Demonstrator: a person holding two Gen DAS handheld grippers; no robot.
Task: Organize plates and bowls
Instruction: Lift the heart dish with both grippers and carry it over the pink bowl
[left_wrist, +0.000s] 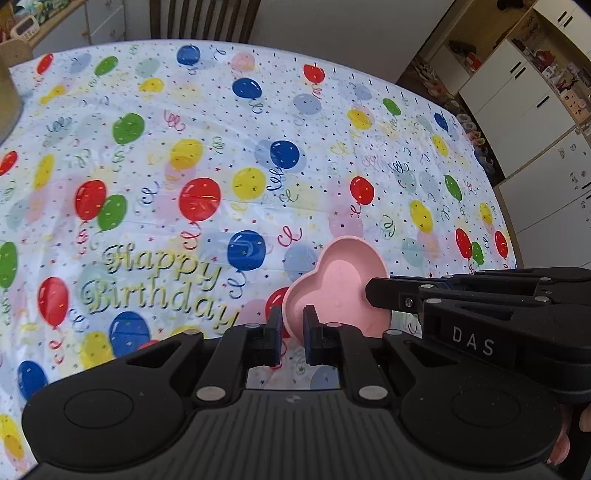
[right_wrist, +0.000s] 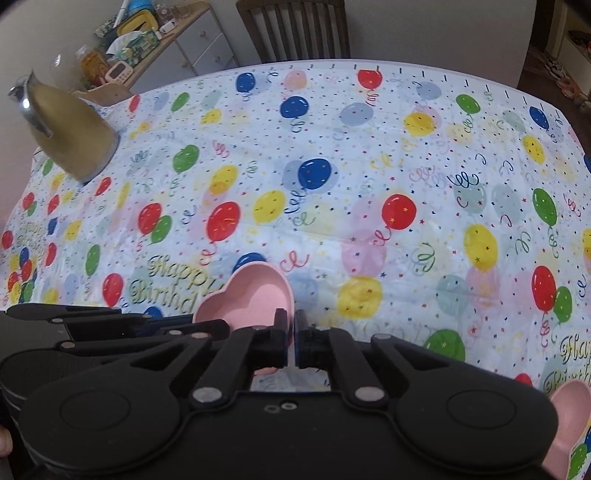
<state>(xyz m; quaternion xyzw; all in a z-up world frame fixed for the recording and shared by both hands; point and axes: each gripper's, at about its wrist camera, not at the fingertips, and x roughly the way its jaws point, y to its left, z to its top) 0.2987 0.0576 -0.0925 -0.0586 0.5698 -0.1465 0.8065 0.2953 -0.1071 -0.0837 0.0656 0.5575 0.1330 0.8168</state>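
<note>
**A:** Over the desk (left_wrist: 155, 155), how far along is the sorting?

**B:** Early, I'd judge. Its balloon cloth is bare across nearly its whole width. A kettle (right_wrist: 70, 129) stands at the far left corner, and no stack of dishes shows anywhere.

**A:** So what is in hand?

**B:** One pink heart bowl (left_wrist: 332, 288), held clear of the cloth near the front edge. Both grippers have it: the left gripper (left_wrist: 291, 338) is clamped on the near-left rim, the right gripper (right_wrist: 293, 341) pinches the opposite rim, jaws almost together on the thin wall.

**A:** Anything else to sort?

**B:** A second pink dish (right_wrist: 569, 421) peeks in at the lower right of the right view, mostly hidden by the gripper body. Where the held bowl belongs isn't shown; setting it down and gathering the rest all seems left to do.
</note>
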